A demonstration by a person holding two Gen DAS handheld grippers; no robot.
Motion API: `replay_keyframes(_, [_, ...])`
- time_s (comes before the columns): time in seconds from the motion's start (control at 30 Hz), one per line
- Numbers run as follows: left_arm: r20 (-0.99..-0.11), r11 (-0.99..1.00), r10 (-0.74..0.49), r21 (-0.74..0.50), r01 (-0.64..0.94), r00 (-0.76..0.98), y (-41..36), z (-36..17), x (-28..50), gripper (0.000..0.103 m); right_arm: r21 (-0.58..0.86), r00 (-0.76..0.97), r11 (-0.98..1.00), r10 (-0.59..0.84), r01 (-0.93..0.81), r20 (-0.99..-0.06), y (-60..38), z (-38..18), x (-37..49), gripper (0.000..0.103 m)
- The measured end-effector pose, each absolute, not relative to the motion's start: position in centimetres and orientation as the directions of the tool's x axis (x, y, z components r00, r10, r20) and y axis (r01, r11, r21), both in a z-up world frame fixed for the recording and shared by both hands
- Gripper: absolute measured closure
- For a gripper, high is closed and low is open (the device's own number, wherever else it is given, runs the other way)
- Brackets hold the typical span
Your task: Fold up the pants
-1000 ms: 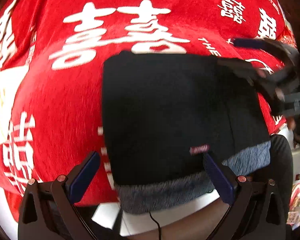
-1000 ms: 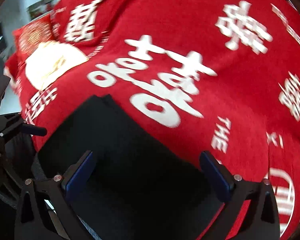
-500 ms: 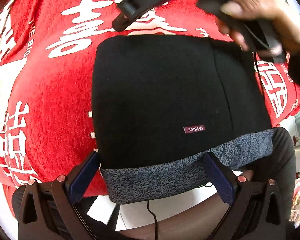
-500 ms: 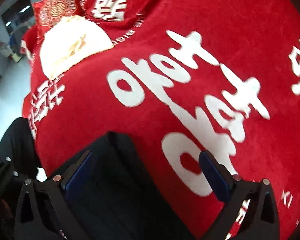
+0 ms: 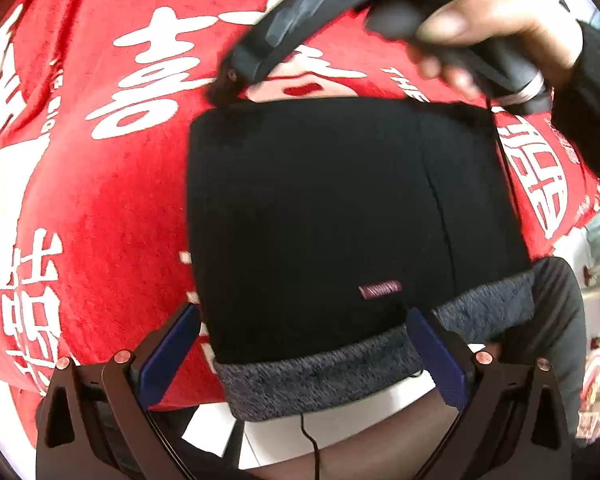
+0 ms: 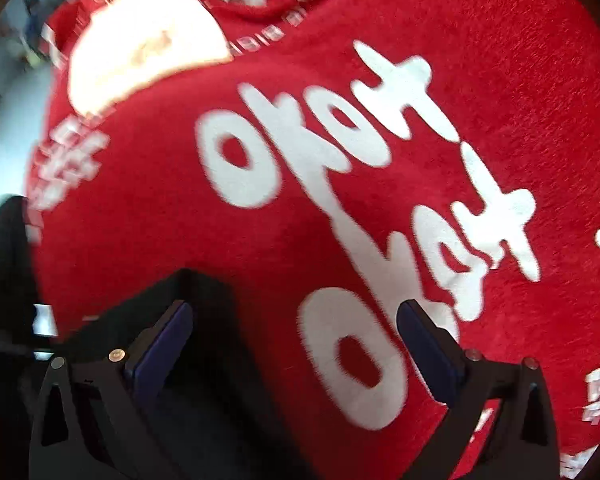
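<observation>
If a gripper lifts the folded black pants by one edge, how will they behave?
The pants would likely droop and unfold, being soft layered cloth. The fuzzy grey lining suggests some bulk and weight. On the plush red blanket they would probably drag and bunch, not slide.

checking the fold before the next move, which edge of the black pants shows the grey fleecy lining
The near edge of the folded pants, by the left gripper: a grey lining band runs along it. The far edge and both sides show only black.
</observation>
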State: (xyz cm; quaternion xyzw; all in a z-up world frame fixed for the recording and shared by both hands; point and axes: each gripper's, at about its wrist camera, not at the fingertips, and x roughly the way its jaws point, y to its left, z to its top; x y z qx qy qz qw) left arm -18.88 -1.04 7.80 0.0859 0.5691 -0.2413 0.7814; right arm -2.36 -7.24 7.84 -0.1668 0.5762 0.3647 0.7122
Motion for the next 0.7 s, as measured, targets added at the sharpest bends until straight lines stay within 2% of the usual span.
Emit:
replay_keyframes(0.03, [-0.93,0.86,-0.29,-0.15,0.488,0.226,-1.4,7.7,-19.2,0.0,0.277,-0.015,0.615,0.395,-0.738,-0.918,-7.1,8.7,-3.1,0.001])
replay_keyframes(0.1, [-0.928,0.847,-0.288,-0.131,0.515,0.237,-1.8,8.0,-20.0,0.0,0.354,-0.118,0.482,0.453,-0.801,-0.884,-5.9,9.8,-4.8,0.001])
replay_keyframes(0.2, [-0.927,0.837,-0.276,-0.103,0.537,0.252,-2.5,7.9,-20.6,0.0,0.421,-0.243,0.377,0.436,-0.825,-0.867,-3.9,8.2,-6.7,0.001])
replay_keyframes(0.23, [-0.931,0.841,-0.264,-0.094,0.534,0.252,-2.6,7.7,-20.5,0.0,0.392,-0.243,0.379,0.383,-0.838,-0.891,-3.5,6.5,-6.9,0.001])
replay_keyframes(0.3, [-0.933,0.842,-0.258,-0.09,0.531,0.251,-2.6,7.7,-20.5,0.0,0.328,-0.201,0.387,0.334,-0.862,-0.921,-3.5,5.1,-6.7,0.001])
replay_keyframes(0.43, [-0.914,0.822,-0.325,-0.146,0.55,0.244,-1.7,9.0,-21.1,0.0,0.351,-0.144,0.459,0.426,-0.816,-0.893,-5.3,8.2,-6.2,0.001])
replay_keyframes(0.47, [-0.91,0.822,-0.334,-0.154,0.548,0.247,-1.4,9.2,-21.1,0.0,0.322,-0.119,0.466,0.413,-0.824,-0.903,-5.8,8.4,-6.6,0.001])
replay_keyframes(0.53, [-0.916,0.832,-0.327,-0.162,0.531,0.233,-1.1,8.8,-20.8,0.0,0.163,-0.058,0.502,0.218,-0.85,-0.974,-6.7,6.0,-7.8,0.001])
replay_keyframes(0.6, [-0.933,0.849,-0.292,-0.152,0.506,0.212,-1.1,7.9,-20.3,0.0,0.203,-0.052,0.568,0.27,-0.798,-0.961,-8.7,6.2,-8.1,0.001])
replay_keyframes(0.7, [-0.931,0.857,-0.304,-0.174,0.486,0.202,-0.6,8.1,-20.2,0.0,0.118,0.093,0.667,0.272,-0.736,-0.958,-12.7,8.8,-9.6,0.001])
